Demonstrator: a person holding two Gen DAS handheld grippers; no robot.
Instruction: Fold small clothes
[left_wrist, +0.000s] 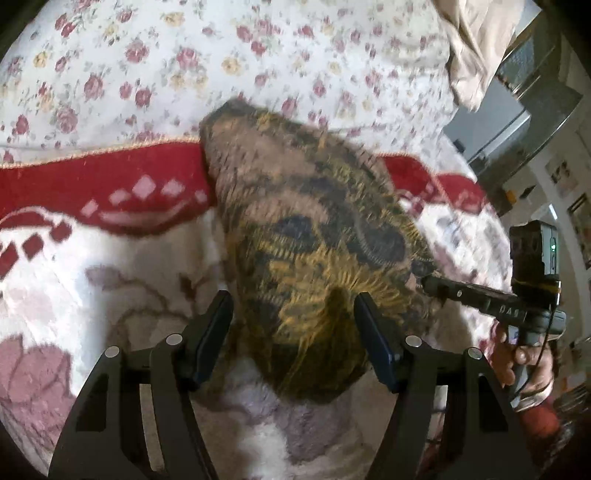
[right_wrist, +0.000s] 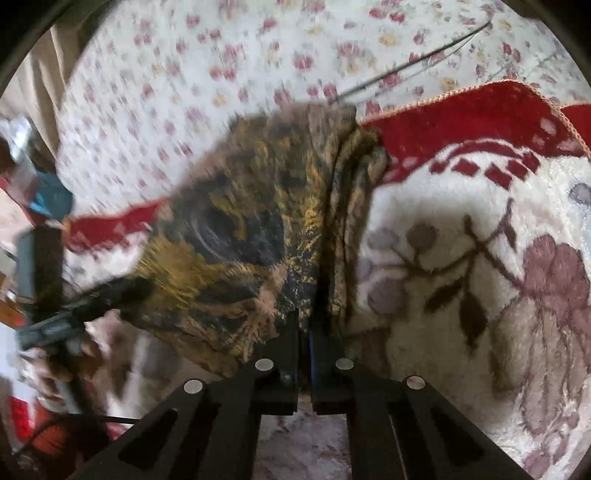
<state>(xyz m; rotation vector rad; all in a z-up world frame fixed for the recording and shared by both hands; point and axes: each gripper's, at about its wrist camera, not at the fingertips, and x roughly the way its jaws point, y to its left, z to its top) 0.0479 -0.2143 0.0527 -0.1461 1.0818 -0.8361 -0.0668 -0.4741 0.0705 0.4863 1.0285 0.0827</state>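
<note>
Two grippers work one patterned garment on the plush red-and-white blanket: your left gripper stands wide apart over its near end, gripping nothing, while your right gripper is pinched together on a raised fold at its edge. Pull sideways now and the unpinned cloth may drag and bunch rather than fold. Open blanket lies to the right in the right wrist view; the floral sheet lies beyond.

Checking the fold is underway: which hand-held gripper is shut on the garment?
The right hand-held gripper: its jaws pinch the patterned garment's edge. The left hand-held gripper stands open over it.
</note>
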